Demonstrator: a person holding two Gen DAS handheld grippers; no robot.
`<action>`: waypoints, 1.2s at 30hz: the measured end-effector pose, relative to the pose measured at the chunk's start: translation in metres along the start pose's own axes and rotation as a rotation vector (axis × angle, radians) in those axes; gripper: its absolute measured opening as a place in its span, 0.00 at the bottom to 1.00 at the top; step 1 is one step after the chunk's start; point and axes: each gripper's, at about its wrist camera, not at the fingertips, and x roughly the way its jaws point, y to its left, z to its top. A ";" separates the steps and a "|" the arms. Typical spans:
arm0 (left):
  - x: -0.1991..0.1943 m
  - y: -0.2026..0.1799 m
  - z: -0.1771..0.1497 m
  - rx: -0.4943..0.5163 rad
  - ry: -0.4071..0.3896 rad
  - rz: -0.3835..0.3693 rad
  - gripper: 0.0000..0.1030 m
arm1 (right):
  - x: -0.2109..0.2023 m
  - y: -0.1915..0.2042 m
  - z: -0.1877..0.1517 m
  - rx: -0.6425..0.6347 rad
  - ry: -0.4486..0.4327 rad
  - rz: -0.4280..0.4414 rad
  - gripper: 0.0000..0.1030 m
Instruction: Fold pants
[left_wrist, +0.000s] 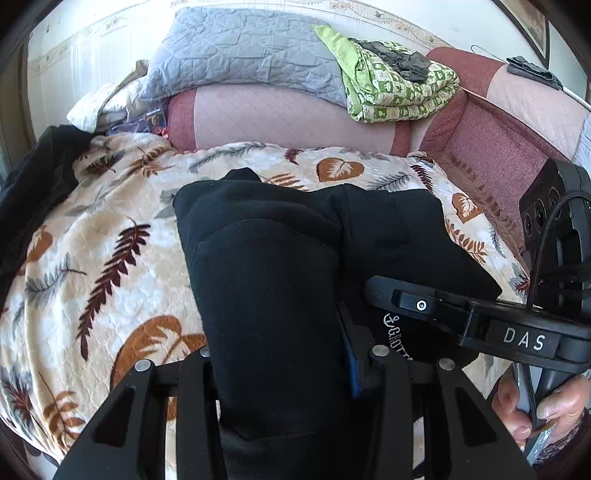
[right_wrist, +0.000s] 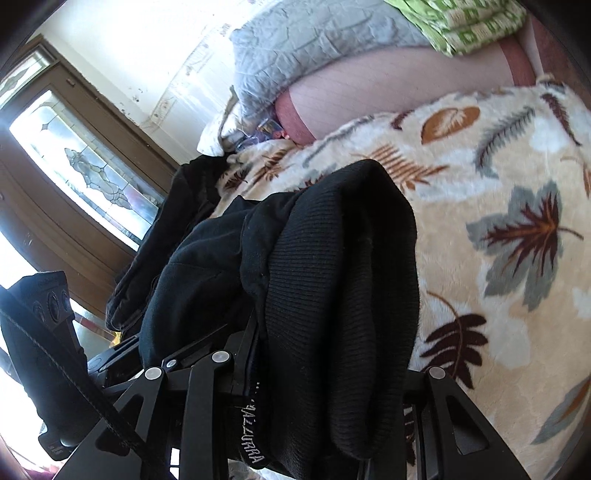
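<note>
Black pants (left_wrist: 280, 240) lie bunched on a leaf-patterned blanket (left_wrist: 110, 229), and their near end is lifted off it. My left gripper (left_wrist: 280, 354) is shut on a thick fold of that cloth, which drapes over and hides its fingertips. My right gripper (left_wrist: 380, 291) reaches in from the right and bites the same garment beside a white logo. In the right wrist view the ribbed waistband of the pants (right_wrist: 332, 258) hangs over my right gripper (right_wrist: 328, 350), which is shut on it. A hand (left_wrist: 546, 406) holds the right gripper's handle.
A grey quilted pillow (left_wrist: 240, 51) and a folded green patterned cloth (left_wrist: 399, 92) rest on a pink bolster (left_wrist: 280, 118) at the back. Another black garment (left_wrist: 33, 184) lies at the blanket's left edge. A wooden-framed window (right_wrist: 85, 162) stands to the left.
</note>
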 end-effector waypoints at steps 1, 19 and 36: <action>0.001 -0.001 0.002 0.003 -0.001 0.002 0.39 | -0.001 0.000 0.001 -0.003 -0.002 0.000 0.34; 0.065 0.007 0.044 0.007 0.034 0.007 0.39 | 0.032 -0.026 0.051 -0.015 0.018 -0.074 0.34; 0.124 0.018 0.077 0.009 0.044 0.002 0.39 | 0.074 -0.061 0.096 0.019 0.006 -0.110 0.34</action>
